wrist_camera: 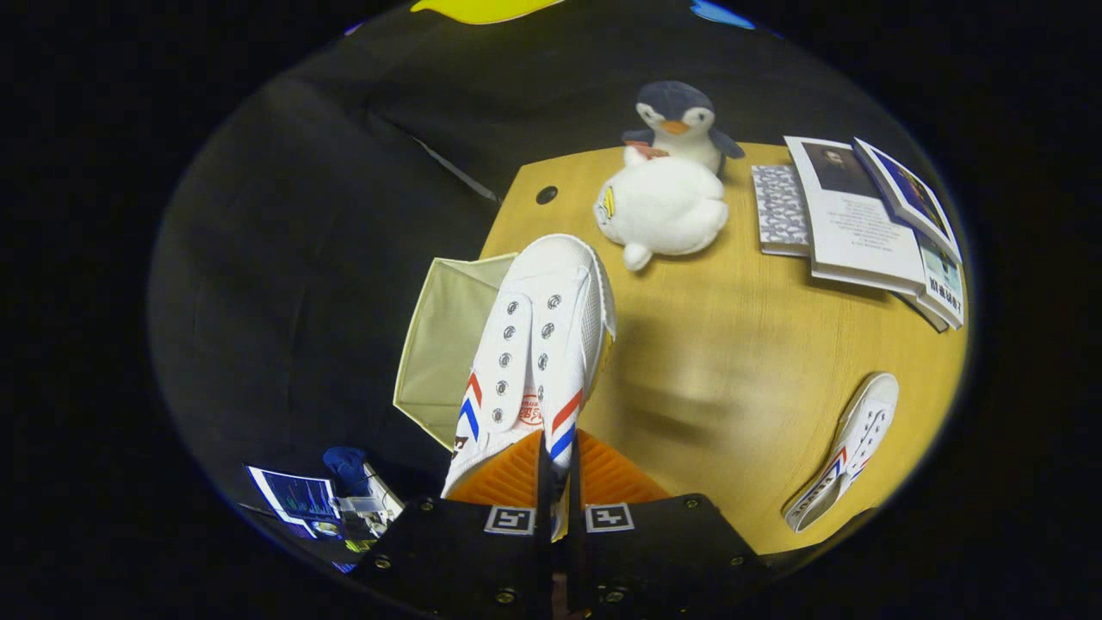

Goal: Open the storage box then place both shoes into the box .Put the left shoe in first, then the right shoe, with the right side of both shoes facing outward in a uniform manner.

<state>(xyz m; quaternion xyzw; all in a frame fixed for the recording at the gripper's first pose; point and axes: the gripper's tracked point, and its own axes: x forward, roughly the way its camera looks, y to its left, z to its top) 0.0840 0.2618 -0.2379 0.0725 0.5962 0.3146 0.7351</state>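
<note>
Fingers (558,469) nearly pressed together, pinching the heel collar of the held shoe (538,344) between them; only a thin gap shows, filled by shoe fabric. Shoe points straight ahead from my tips, toe away, lace eyelets up, striped sides flanking both pads. Looks lifted off the table (732,344), soft shadow under it just ahead and to my right.

Storage box (443,344) sits directly ahead-left, partly under the shoe: pale fabric box at the table's near-left edge. I see what reads as an open top or a lid flap, can't tell which for sure. Toe of held shoe hangs over its right rim.

Second shoe (848,452) lies on the table well off to my right, about level with my tips, toe away from me, untouched.

Judgement: step in hand is carrying the first shoe into the box. Can't confirm from here that it's the left one. To do it well: keep the pinch firm, heel grip is narrow and the shoe could swing. Shift left until the whole sole is over the opening, not the rim. Turn so the shoe's right side faces outward before lowering. Lower toe level, release only when the sole is seated. Leave room beside it for the other shoe.

Beyond: plush toys, white one (661,209) and penguin (680,116) behind it, far ahead. Books (861,220) far ahead-right. None in the path.
</note>
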